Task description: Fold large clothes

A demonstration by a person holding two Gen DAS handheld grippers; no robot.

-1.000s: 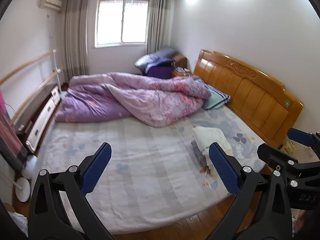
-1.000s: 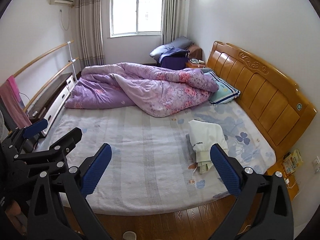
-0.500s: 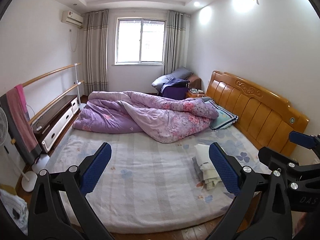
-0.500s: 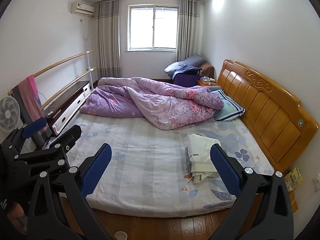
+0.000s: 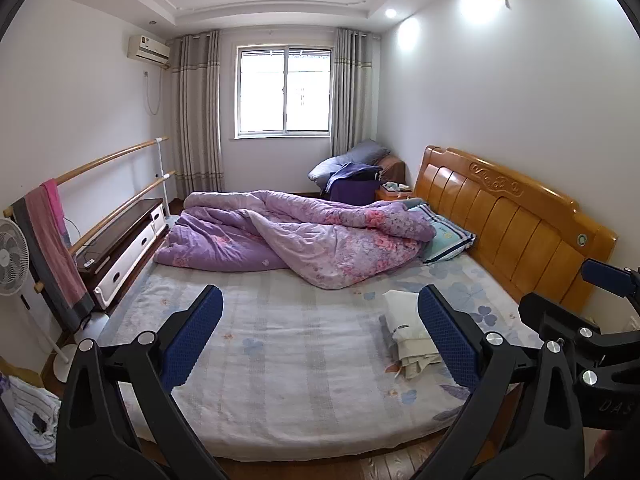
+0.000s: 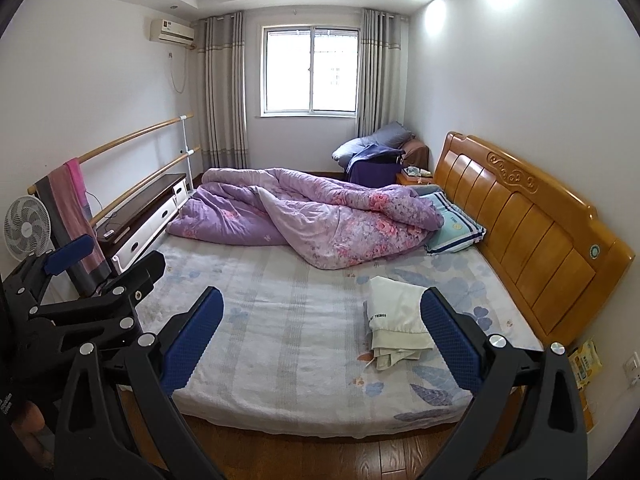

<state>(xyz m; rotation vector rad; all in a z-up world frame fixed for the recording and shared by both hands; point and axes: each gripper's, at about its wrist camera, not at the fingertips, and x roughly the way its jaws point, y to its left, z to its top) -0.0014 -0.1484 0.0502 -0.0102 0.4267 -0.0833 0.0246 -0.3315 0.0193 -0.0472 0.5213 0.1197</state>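
Bed (image 6: 304, 344) fills the lower half of both views, sheet pale with blue flowers, wooden headboard (image 6: 532, 232) along the right. More ceiling and less mattress in frame than a second ago: both cameras pulled up and back from the bed edge, floorboards now showing under the near rim. Purple floral quilt (image 5: 296, 236) heaped across the far side, unchanged, with a striped pillow (image 5: 444, 236) just beside it against the headboard. Folded cream garment (image 6: 396, 320) lying near the headboard side of the mattress, on top of a second folded piece, same spot and same shape as before; well apart from both tools. Left gripper (image 5: 320, 342) spread wide, nothing between the pads, held in the air short of the mattress. Right gripper (image 6: 322, 342) likewise spread wide and empty, also short of the mattress; the left tool visible at its left. Likely meaning: garment finished and stacked, retreat from the bed under way, next garment to fetch. Striped cloth (image 5: 28, 416) glimpsed low left on the floor side, possibly that next piece, too cropped to tell.
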